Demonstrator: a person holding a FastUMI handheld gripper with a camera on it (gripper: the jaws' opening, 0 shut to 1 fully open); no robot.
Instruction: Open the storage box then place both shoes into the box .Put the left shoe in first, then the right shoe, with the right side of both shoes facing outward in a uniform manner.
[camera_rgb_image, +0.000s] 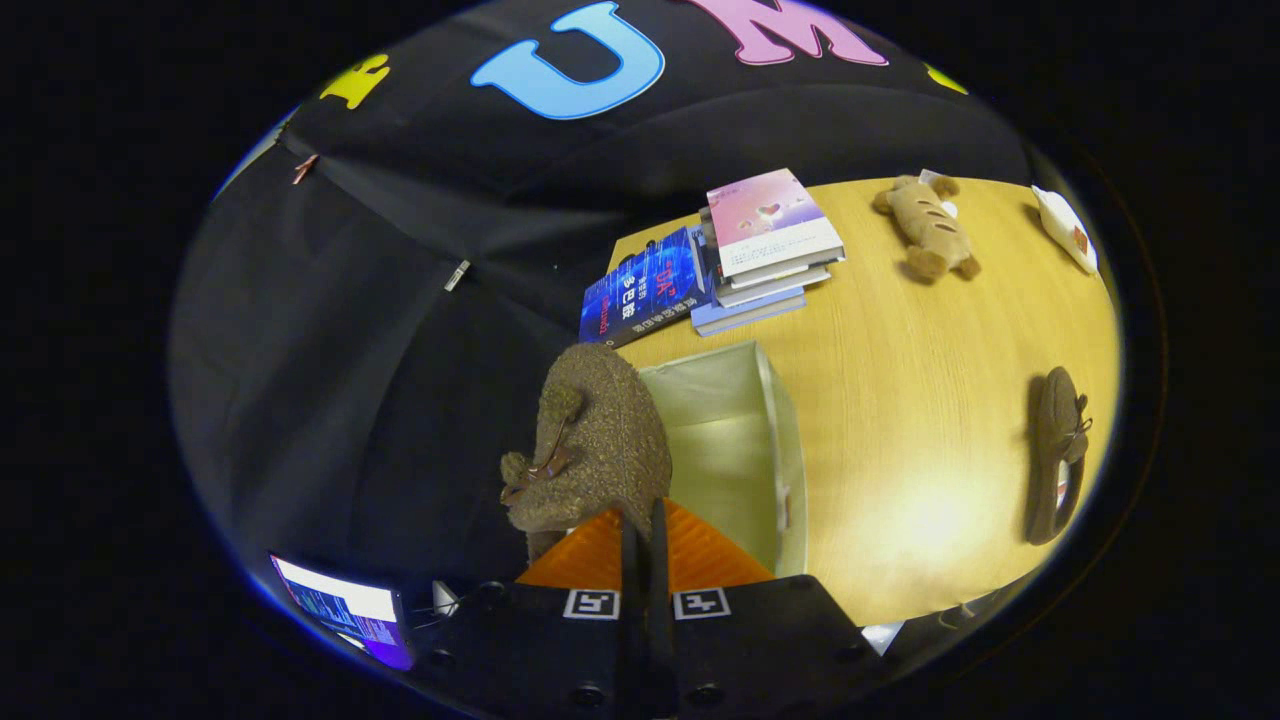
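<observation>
My gripper (640, 525) is shut on a brown fuzzy shoe (590, 445) with a small bow, and the shoe hangs tilted just ahead of the fingers. Right behind it, the open white storage box (775, 430) stands on the wooden table (900, 400), its inside pale and bare where I can see it. The shoe hangs over the box's near left rim. A second brown shoe (1055, 455) lies on the table well off to the right of the box, apart from it.
A stack of books (770, 250) and a blue book (645, 285) lie beyond the box at the table's far edge. A tan plush toy (928, 228) and a white packet (1068, 228) lie farther right. A lit screen (345, 605) sits low on the left.
</observation>
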